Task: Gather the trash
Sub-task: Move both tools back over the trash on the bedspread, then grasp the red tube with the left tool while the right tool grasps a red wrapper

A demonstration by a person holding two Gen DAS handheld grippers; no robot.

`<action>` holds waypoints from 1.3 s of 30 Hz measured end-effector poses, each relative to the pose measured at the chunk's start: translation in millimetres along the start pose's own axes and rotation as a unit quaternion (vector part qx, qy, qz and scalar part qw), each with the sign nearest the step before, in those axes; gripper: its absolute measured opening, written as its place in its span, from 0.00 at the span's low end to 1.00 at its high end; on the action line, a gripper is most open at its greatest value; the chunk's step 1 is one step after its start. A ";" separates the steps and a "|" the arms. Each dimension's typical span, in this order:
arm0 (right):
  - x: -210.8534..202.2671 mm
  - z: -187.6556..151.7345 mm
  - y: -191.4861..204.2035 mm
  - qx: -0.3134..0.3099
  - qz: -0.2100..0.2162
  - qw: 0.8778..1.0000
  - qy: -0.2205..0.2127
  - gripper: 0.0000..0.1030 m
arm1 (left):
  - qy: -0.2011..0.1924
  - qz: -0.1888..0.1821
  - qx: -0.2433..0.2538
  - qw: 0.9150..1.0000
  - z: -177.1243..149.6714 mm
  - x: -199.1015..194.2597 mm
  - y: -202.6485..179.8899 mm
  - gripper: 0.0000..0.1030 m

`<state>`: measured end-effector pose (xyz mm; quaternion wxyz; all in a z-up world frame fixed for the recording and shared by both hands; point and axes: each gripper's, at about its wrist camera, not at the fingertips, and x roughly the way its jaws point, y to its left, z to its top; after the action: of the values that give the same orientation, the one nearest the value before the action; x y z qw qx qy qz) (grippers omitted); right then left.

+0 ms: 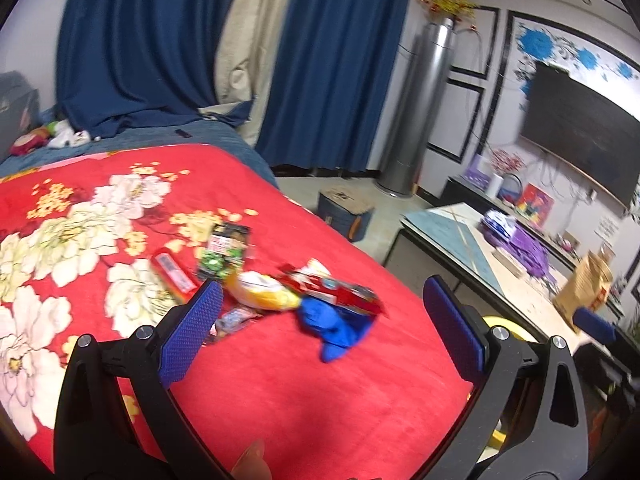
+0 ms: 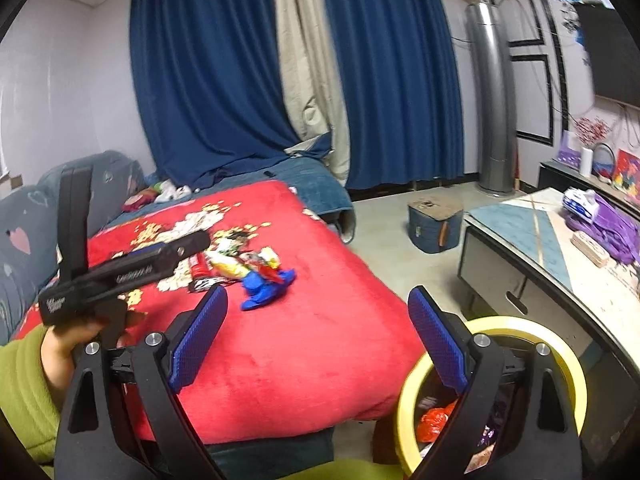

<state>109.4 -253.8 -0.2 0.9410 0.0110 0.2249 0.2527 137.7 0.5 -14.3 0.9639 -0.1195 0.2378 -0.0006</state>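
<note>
A pile of trash lies on the red flowered blanket [image 1: 300, 392]: a black-green wrapper [image 1: 226, 250], a red stick wrapper [image 1: 172, 272], a yellow packet [image 1: 260, 290], a red-white packet [image 1: 332, 286] and a crumpled blue piece [image 1: 332, 328]. My left gripper [image 1: 323, 284] hovers just short of the pile, open and empty. My right gripper [image 2: 318, 292] is open and empty too, over the blanket's near edge, with the pile [image 2: 240, 264] farther ahead. Under its right finger stands a yellow bin [image 2: 520, 324] with red and purple scraps inside. A hand [image 2: 60, 352] in a green sleeve holds the left tool.
A low table [image 1: 460, 236] stands right of the bed, bearing a purple bag [image 1: 520, 240] and a brown paper bag [image 1: 584, 288]. A blue stool [image 2: 434, 224] and a silver column [image 2: 494, 120] stand on the floor beyond. Blue curtains hang behind.
</note>
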 end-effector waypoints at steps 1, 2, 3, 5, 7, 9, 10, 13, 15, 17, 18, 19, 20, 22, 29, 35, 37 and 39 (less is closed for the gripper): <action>2.5 0.4 3.4 -0.002 0.004 1.000 0.001 0.86 | -0.002 0.005 -0.005 1.000 2.3 -0.4 4.3 0.90; 5.2 1.3 7.6 -0.005 0.007 1.000 0.003 0.86 | -0.004 0.009 -0.010 1.000 4.1 -1.0 8.1 0.90; 8.6 2.3 12.5 -0.008 0.012 1.000 0.005 0.86 | -0.007 0.014 -0.015 1.000 6.0 -2.0 13.5 0.90; 13.1 3.8 18.5 -0.016 0.019 1.000 0.007 0.86 | -0.011 0.019 -0.022 1.000 8.7 -2.9 19.8 0.90; 17.2 4.0 23.0 -0.021 0.024 0.999 0.010 0.86 | -0.015 0.025 -0.030 0.999 10.9 -4.7 27.5 0.90; 23.3 4.8 28.3 -0.022 0.032 0.999 0.016 0.86 | -0.019 0.031 -0.037 0.999 13.2 -4.2 34.6 0.90; 25.1 4.9 30.5 -0.024 0.034 0.999 0.018 0.86 | -0.020 0.034 -0.041 0.998 14.3 -4.3 39.0 0.90; 35.2 7.0 36.5 -0.033 0.040 0.998 0.022 0.86 | -0.022 0.044 -0.054 0.997 17.2 -3.5 52.7 0.90; 43.4 9.1 41.2 -0.039 0.042 0.998 0.026 0.86 | -0.021 0.048 -0.063 0.997 18.5 -1.6 61.0 0.90; 53.0 10.9 45.1 -0.042 0.046 0.997 0.033 0.86 | -0.019 0.055 -0.070 0.996 19.2 -0.4 67.9 0.90; 56.9 11.2 46.2 -0.044 0.047 0.997 0.035 0.86 | -0.018 0.059 -0.076 0.995 19.8 0.4 73.3 0.90; 62.3 11.5 47.7 -0.046 0.047 0.997 0.037 0.86 | -0.017 0.060 -0.079 0.995 20.1 0.8 76.5 0.90; 66.7 10.9 49.2 -0.048 0.048 0.997 0.040 0.86 | -0.016 0.063 -0.083 0.994 20.4 1.5 81.2 0.90; 78.8 11.0 49.7 -0.051 0.047 0.997 0.047 0.86 | -0.014 0.069 -0.088 0.994 20.5 2.5 88.5 0.90; 122.9 16.4 49.5 -0.065 0.040 0.994 0.079 0.74 | 0.006 0.077 -0.115 0.990 15.8 15.3 110.1 0.89; 156.1 15.7 47.7 -0.077 0.037 0.990 0.113 0.59 | 0.038 0.062 -0.131 0.989 7.1 34.7 116.1 0.89; 163.5 15.1 46.3 -0.075 0.036 0.989 0.122 0.52 | 0.047 0.060 -0.136 0.988 4.9 40.5 117.8 0.82; 169.3 14.3 46.1 -0.072 0.039 0.989 0.127 0.45 | 0.058 0.057 -0.143 0.986 2.5 47.4 119.2 0.78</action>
<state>224.4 -130.9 -51.8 0.8927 -0.0799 0.3234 0.3035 174.2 114.1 -61.3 0.9198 -0.2425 0.2977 0.0810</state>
